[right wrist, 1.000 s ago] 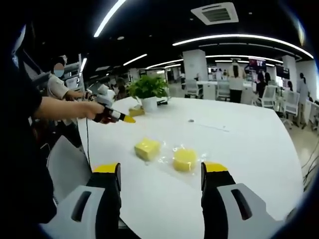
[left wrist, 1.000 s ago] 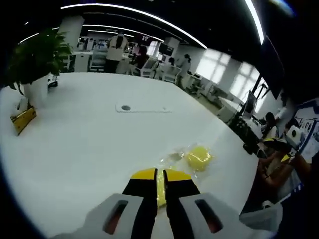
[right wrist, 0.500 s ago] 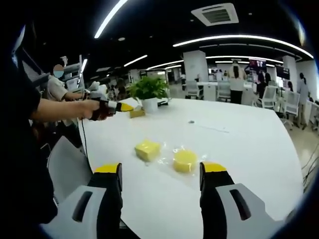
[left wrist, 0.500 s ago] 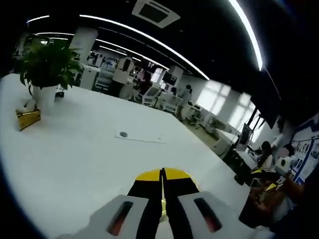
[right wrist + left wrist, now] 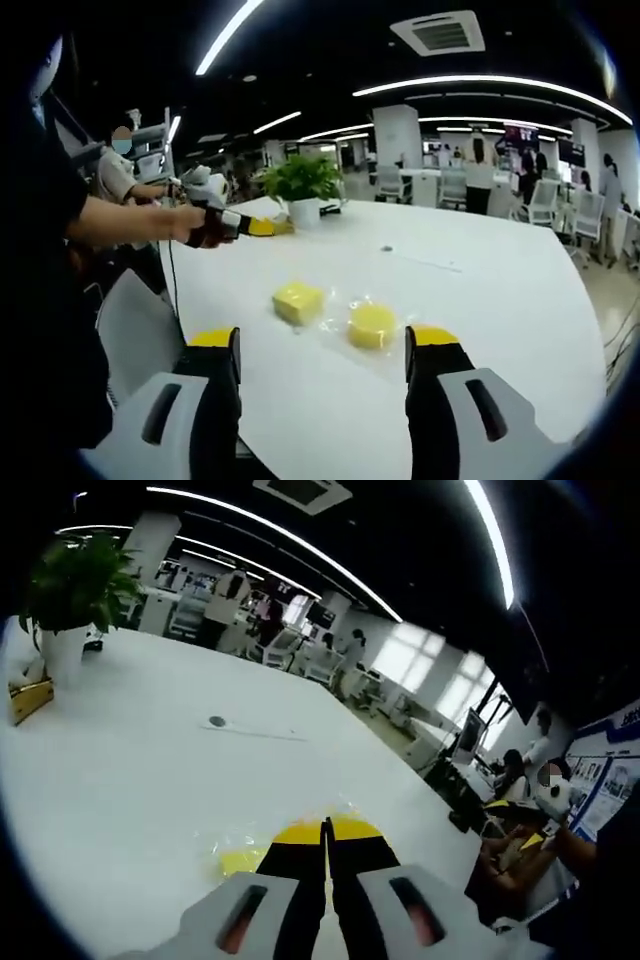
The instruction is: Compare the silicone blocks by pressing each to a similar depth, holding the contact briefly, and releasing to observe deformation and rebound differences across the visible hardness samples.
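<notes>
Two silicone blocks (image 5: 299, 301) (image 5: 371, 324) lie apart; left hand-held gripper (image 5: 325, 832) closed empty, right hand-held gripper (image 5: 325, 342) spread wide.

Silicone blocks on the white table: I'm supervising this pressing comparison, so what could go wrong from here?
1. The round block lies on a clear plastic wrapper; pressed, it may slide.
2. The square block sits toward the table edge nearest the person, so an off-centre push could nudge it off.
3. The left gripper is shut and held above the table, the right gripper open and back; matching press depth could be hard.

Glossy white table (image 5: 480, 290); matt yellow blocks (image 5: 298, 301).
</notes>
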The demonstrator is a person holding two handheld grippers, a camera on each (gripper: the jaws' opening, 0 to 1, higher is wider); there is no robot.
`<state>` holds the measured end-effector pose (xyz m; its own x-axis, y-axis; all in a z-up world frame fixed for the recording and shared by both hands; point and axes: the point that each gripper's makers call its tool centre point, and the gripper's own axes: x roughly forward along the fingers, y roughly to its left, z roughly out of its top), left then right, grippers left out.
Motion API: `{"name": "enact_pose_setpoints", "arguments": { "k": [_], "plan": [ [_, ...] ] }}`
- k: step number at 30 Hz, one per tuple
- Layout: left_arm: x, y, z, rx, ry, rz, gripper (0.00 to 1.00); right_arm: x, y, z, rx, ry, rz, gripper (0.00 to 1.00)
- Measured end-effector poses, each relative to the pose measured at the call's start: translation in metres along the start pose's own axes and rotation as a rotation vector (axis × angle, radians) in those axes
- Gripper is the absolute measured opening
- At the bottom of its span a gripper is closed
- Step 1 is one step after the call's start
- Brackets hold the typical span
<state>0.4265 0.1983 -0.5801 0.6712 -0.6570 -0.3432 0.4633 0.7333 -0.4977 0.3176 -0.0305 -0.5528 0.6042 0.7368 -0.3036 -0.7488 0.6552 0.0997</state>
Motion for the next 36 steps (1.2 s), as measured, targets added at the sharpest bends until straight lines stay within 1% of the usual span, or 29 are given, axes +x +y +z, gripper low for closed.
{"name": "enact_pose_setpoints", "arguments": {
  "k": [1,2,3,4,5,8,11,12,15,16,17,18,19,20,21,22,23,24,25,26,28,29,31,33,34,36],
  "plan": [
    [0.004,-0.003,0.001,0.015,-0.018,0.009,0.00,-0.001,-0.001,0.001,-0.002,-0.004,-0.003,0.63],
    [0.006,-0.007,0.001,0.025,-0.016,-0.002,0.00,-0.002,-0.003,0.002,-0.004,-0.006,-0.005,0.63],
    [0.010,-0.014,-0.003,0.055,0.003,-0.014,0.00,-0.002,-0.005,0.002,-0.007,-0.004,-0.009,0.62],
    [0.011,-0.017,-0.003,0.090,-0.001,-0.010,0.00,-0.003,-0.007,0.001,-0.006,-0.001,-0.013,0.62],
    [0.015,-0.026,-0.007,0.111,0.019,-0.031,0.00,-0.004,-0.009,0.000,-0.004,0.002,-0.019,0.62],
    [0.019,-0.042,-0.012,0.147,0.034,-0.059,0.00,-0.005,-0.013,-0.003,0.005,0.010,-0.028,0.62],
    [0.015,-0.057,-0.016,0.172,0.028,-0.081,0.00,-0.006,-0.015,-0.004,0.005,0.014,-0.036,0.62],
    [0.012,-0.063,-0.016,0.184,0.013,-0.092,0.00,-0.006,-0.015,-0.005,0.006,0.013,-0.037,0.62],
    [0.003,-0.071,-0.022,0.220,0.005,-0.102,0.00,-0.006,-0.015,-0.008,0.009,0.018,-0.037,0.62],
    [-0.002,-0.074,-0.025,0.220,0.006,-0.105,0.00,-0.006,-0.015,-0.008,0.011,0.014,-0.036,0.62],
    [-0.005,-0.075,-0.028,0.235,0.003,-0.106,0.00,-0.005,-0.015,-0.008,0.015,0.014,-0.036,0.61],
    [-0.011,-0.076,-0.030,0.274,-0.008,-0.104,0.00,-0.005,-0.015,-0.009,0.019,0.015,-0.035,0.61],
    [-0.015,-0.076,-0.032,0.297,-0.004,-0.103,0.00,-0.004,-0.015,-0.009,0.021,0.015,-0.033,0.61],
    [-0.020,-0.074,-0.035,0.336,-0.002,-0.092,0.00,-0.003,-0.015,-0.010,0.021,0.015,-0.032,0.61],
    [-0.024,-0.073,-0.035,0.367,-0.015,-0.080,0.00,-0.003,-0.015,-0.009,0.021,0.013,-0.030,0.62],
    [-0.028,-0.073,-0.036,0.387,-0.024,-0.080,0.00,-0.002,-0.015,-0.009,0.022,0.010,-0.028,0.62],
    [-0.035,-0.074,-0.039,0.375,-0.031,-0.089,0.00,-0.002,-0.014,-0.009,0.026,0.006,-0.025,0.62],
    [-0.039,-0.075,-0.037,0.389,-0.058,-0.087,0.00,-0.002,-0.014,-0.009,0.028,0.004,-0.022,0.62],
    [-0.045,-0.073,-0.033,0.435,-0.094,-0.068,0.00,-0.002,-0.014,-0.009,0.029,0.001,-0.021,0.62],
    [-0.049,-0.071,-0.035,0.457,-0.090,-0.060,0.00,-0.002,-0.013,-0.009,0.029,0.000,-0.019,0.62],
    [-0.058,-0.071,-0.034,0.488,-0.122,-0.047,0.00,-0.002,-0.012,-0.009,0.031,-0.001,-0.015,0.62],
    [-0.063,-0.072,-0.036,0.507,-0.125,-0.044,0.00,-0.002,-0.011,-0.009,0.031,-0.002,-0.012,0.62],
    [-0.068,-0.071,-0.037,0.534,-0.122,-0.038,0.00,-0.002,-0.010,-0.009,0.032,-0.002,-0.007,0.62],
    [-0.075,-0.068,-0.037,0.532,-0.136,-0.034,0.01,-0.003,-0.010,-0.010,0.029,-0.001,-0.005,0.62],
    [-0.077,-0.068,-0.036,0.524,-0.144,-0.029,0.03,-0.003,-0.009,-0.010,0.027,-0.001,-0.005,0.62],
    [-0.084,-0.064,-0.034,0.518,-0.160,-0.012,0.11,-0.005,-0.008,-0.012,0.024,-0.006,-0.003,0.62]
  ]
}}
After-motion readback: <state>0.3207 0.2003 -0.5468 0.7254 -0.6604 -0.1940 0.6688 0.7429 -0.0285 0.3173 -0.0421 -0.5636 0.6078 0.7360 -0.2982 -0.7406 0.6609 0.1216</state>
